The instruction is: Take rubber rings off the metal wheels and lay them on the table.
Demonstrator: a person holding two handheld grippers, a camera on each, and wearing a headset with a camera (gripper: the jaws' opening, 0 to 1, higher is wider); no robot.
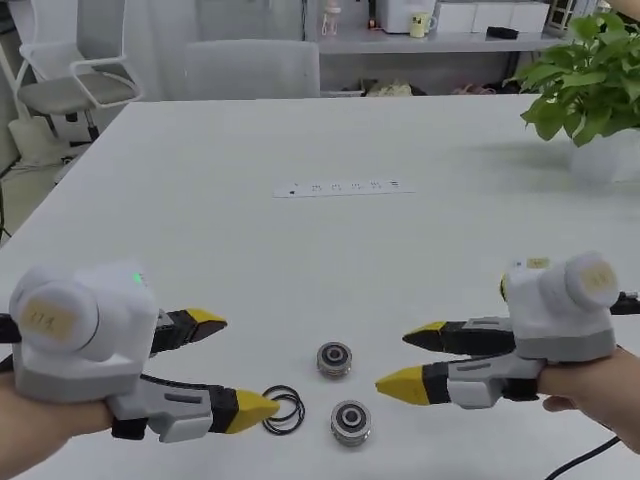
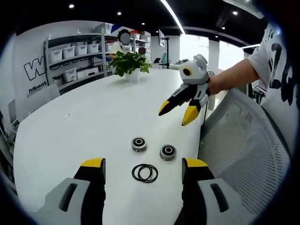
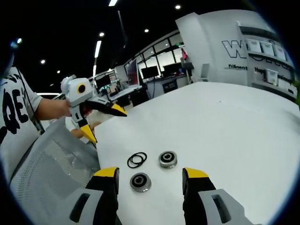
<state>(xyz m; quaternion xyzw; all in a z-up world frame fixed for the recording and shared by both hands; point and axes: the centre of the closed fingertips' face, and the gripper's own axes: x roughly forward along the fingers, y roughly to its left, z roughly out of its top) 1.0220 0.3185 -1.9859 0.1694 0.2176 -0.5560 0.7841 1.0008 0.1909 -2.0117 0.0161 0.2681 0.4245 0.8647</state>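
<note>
On the bench (image 1: 420,200), head view, two rings (image 1: 283,410) lie by the wheels (image 1: 334,359), between left gripper (image 1: 235,365) and right gripper (image 1: 405,360), both open and empty. Left gripper view: rings (image 2: 145,173) ahead between its spread fingers (image 2: 93,165). Right gripper view: one of the wheels (image 3: 140,182) between its parted fingers (image 3: 194,174).

Two black rubber rings (image 1: 283,410) lie flat, overlapping, on the table (image 1: 300,250) just beside two flat-lying metal wheels (image 1: 334,358).
</note>
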